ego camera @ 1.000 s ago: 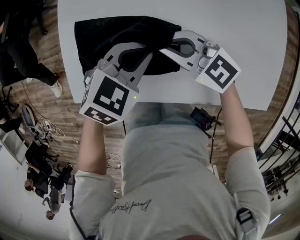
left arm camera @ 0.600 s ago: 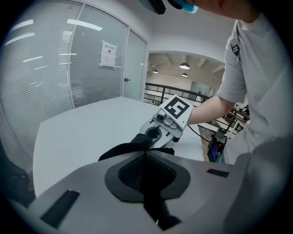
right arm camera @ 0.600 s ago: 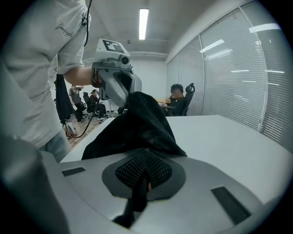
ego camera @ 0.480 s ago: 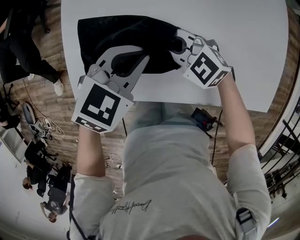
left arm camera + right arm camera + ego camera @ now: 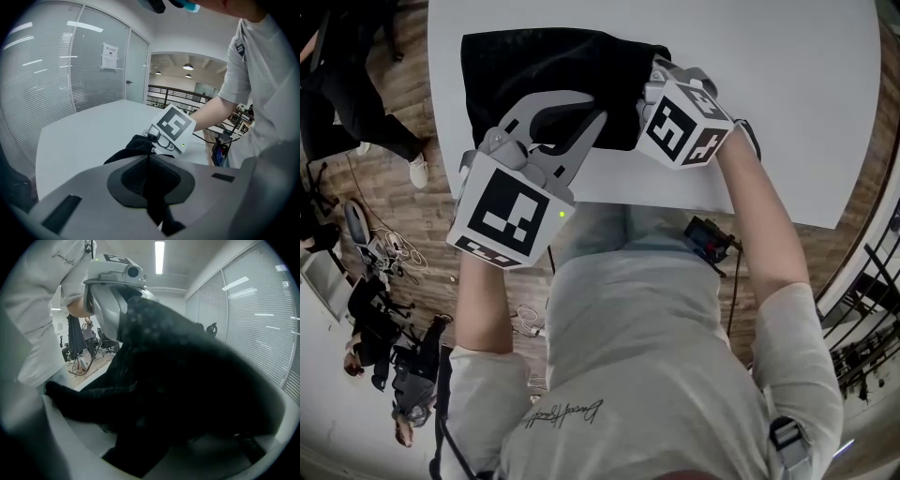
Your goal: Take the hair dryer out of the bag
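Left gripper (image 5: pixel 595 120) was pinched shut on fabric of the black bag (image 5: pixel 534 66); right gripper (image 5: pixel 656 80) jaws had just opened, standing apart, bag cloth between them, unclamped.

Three cameras sharing one black bag (image 5: pixel 544 66)
Head view looks steeply down over it; left gripper view faces it closely, right one sits almost against it (cloth fills the frame).

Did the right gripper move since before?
Yes. The right gripper slid left along the table onto the bag; its jaws have just been opening, bag cloth between them.
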Demonstrator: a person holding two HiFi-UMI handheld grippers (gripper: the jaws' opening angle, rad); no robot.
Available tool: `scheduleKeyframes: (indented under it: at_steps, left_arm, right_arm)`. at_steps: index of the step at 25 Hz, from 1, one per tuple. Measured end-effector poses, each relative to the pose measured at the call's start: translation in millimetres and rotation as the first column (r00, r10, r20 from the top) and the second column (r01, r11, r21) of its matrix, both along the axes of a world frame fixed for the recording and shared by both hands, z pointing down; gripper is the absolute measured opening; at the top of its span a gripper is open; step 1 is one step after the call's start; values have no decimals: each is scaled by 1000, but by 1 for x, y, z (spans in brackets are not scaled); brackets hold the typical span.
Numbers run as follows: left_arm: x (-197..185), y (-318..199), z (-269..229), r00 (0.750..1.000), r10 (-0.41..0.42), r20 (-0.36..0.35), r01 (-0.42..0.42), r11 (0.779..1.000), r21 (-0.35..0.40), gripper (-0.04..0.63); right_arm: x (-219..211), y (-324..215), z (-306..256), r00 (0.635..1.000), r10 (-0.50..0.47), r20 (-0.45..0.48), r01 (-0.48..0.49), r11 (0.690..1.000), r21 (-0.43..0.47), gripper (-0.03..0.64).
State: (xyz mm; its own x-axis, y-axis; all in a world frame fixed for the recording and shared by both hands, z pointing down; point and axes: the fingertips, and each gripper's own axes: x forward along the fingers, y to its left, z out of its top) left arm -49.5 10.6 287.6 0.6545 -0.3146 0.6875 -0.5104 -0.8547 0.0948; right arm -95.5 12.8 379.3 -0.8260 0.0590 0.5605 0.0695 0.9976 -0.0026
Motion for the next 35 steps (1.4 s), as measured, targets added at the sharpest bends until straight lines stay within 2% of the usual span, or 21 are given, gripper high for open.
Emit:
scheduleKeyframes:
  at_steps: [7, 10, 14, 17, 23, 28, 30, 32, 35]
  left_arm:
    - [-4, -1, -3, 1000, -20, -6, 20, 1000, 7, 21]
    - [-8, -3, -4, 1000, -28, -2, 28, 1000, 13, 21]
    - [-13, -7, -8, 999, -48, -8, 48, 999, 23, 21]
    - [-15, -7, -7, 999, -44, -4, 44, 999, 24, 21]
    - [-18, -8, -6, 999, -49, 4, 48, 999, 24, 21]
    - [-23, -13, -8, 997, -74, -10, 74, 997, 28, 21]
    - [-20, -11, -8, 997, -71, -13, 71, 997, 28, 21]
    - [-17, -9, -7, 998, -64, -12, 64, 998, 29, 21]
    - [-18, -8, -4, 998, -56, 2, 56, 998, 32, 21]
  right_arm:
    - [-8, -11, -11, 998, 62, 16, -62, 997, 40, 247]
    - [-12, -16, -10, 998, 55, 20, -56, 997, 47, 249]
    - [-4, -20, -5, 997, 76, -18, -75, 996, 44, 253]
    - [-1, -13, 7, 997, 55, -54, -54, 998, 21, 281]
    - [-3, -21, 10, 996, 56, -65, -49, 993, 106, 284]
    - [-2, -21, 7, 996, 48, -69, -44, 997, 58, 280]
    - [-1, -16, -4, 998, 42, -39, -39, 997, 64, 262]
    - [-6, -9, -15, 1000, 29, 1, -29, 998, 62, 283]
    - [-11, -9, -4, 1000, 6, -25, -3, 992, 125, 300]
